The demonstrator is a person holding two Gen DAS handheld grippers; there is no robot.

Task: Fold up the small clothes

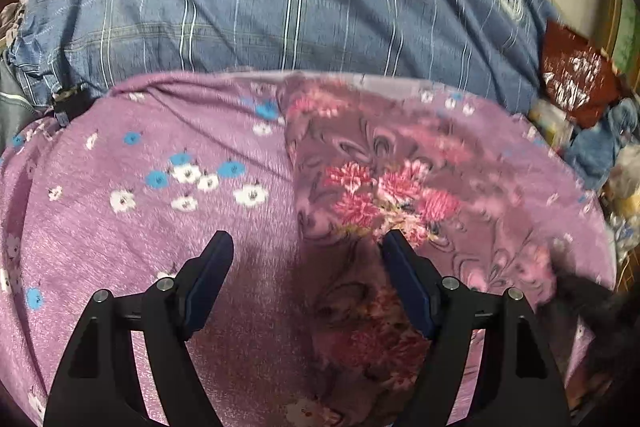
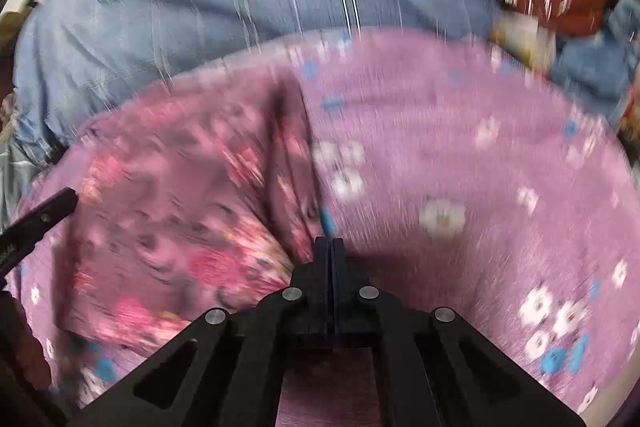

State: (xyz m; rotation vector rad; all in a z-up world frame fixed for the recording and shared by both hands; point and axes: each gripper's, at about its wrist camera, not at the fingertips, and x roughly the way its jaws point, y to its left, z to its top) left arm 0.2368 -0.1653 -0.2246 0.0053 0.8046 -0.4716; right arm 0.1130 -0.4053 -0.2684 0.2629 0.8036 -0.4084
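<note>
Bedding comes first: a blue striped sheet point(image 1: 280, 7) spreads across the far half of both views, with round emblems printed on it. On its near side lies the purple cloth point(image 1: 140, 227), scattered with small white and blue flowers, filling most of the near ground. A darker floral piece point(image 1: 380, 179), mauve with pink blooms, lies on top of the purple cloth; in the left wrist view it sits right of center, in the right wrist view left of center point(image 2: 180, 207). Whether it is a separate garment or a turned-over part of the same one, I cannot tell. At the far right, a red printed item point(image 1: 576, 75) and a blue bundle point(image 1: 600, 143) sit beside the sheet.

Left gripper point(image 1: 306, 247) hangs over the cloth with its jaws spread wide, nothing between them. Right gripper point(image 2: 329, 247) has its jaws pressed together at the border of the floral piece and the purple cloth; whether fabric is pinched there is hidden by blur.
</note>
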